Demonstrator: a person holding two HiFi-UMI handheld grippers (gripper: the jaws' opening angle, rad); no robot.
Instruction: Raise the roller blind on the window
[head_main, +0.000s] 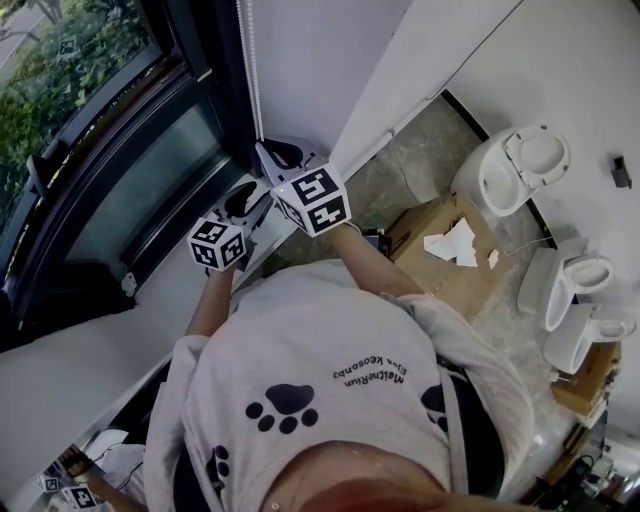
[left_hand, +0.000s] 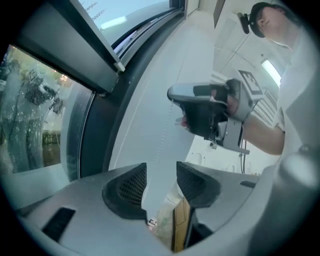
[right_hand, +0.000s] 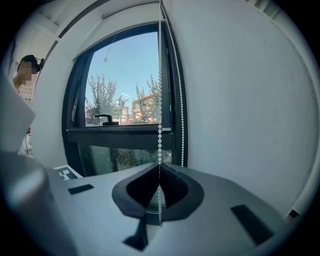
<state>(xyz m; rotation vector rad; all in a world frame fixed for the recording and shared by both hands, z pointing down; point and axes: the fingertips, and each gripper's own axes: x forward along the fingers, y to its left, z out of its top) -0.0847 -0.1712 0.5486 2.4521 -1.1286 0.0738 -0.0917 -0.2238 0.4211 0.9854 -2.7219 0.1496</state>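
A white bead chain (right_hand: 160, 100) hangs in two strands beside the dark-framed window (right_hand: 125, 135). My right gripper (right_hand: 160, 186) is shut on the nearer strand, which runs straight up from its pads. In the head view the chain (head_main: 250, 60) drops to the right gripper (head_main: 268, 150) by the window's edge. My left gripper (left_hand: 161, 182) is open just below and left of the right one, its jaws apart. Faint chain strands (left_hand: 162, 142) show against the white wall beyond its gap, and nothing is pressed by its pads. The right gripper (left_hand: 215, 112) shows above it. No blind fabric is in view.
The white window sill (head_main: 100, 340) lies below the glass, and a window handle (right_hand: 105, 118) sits on the frame. On the floor to the right are a cardboard box (head_main: 440, 250) and several white toilets (head_main: 510, 170). White wall (right_hand: 240, 100) is right of the chain.
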